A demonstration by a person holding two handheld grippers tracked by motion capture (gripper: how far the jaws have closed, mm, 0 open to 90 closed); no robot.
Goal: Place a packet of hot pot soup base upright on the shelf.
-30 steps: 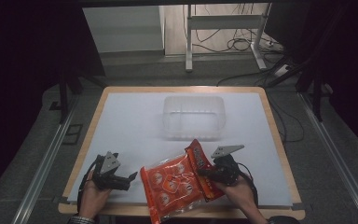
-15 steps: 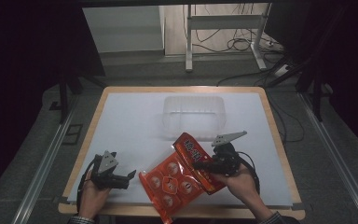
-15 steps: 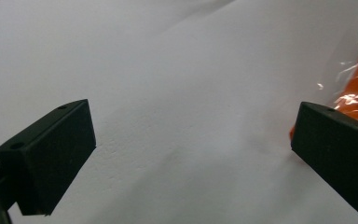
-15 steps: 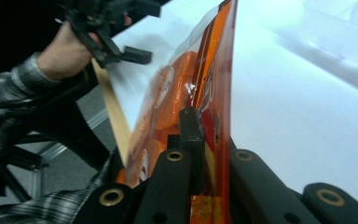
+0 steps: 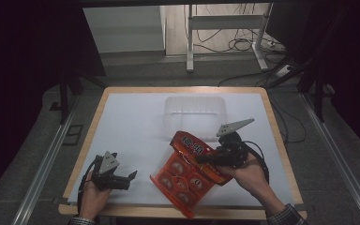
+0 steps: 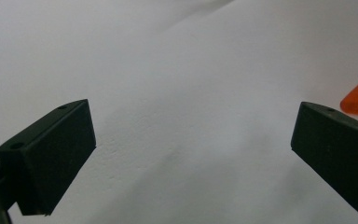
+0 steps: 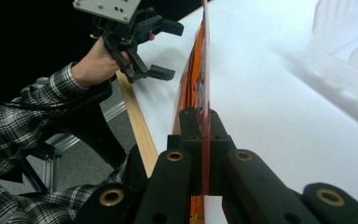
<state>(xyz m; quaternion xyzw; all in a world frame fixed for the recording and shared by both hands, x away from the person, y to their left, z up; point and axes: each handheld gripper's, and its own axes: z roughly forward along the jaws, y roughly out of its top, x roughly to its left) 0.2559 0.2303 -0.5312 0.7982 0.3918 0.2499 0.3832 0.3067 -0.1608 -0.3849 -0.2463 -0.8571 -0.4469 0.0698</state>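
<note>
The right gripper (image 5: 205, 159), lower right of centre in the high view, is pinching the orange snack bag (image 5: 187, 172) by its edge, its long axis slanting toward the clear tub (image 5: 194, 111) directly above, while the left gripper (image 5: 132, 179) is resting agape, lower left.

Right gripper (image 5: 209, 158) clamped shut; left gripper (image 5: 127, 179) gapes wide.

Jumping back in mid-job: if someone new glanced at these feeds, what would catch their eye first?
The bright orange snack bag, lifted over the near part of the white table and pinched at its edge by the right gripper, with jaws shut on the thin seam. Beyond it, a clear plastic container sits mid-table. At the near left, the left gripper rests with jaws wide open, holding nothing.
</note>
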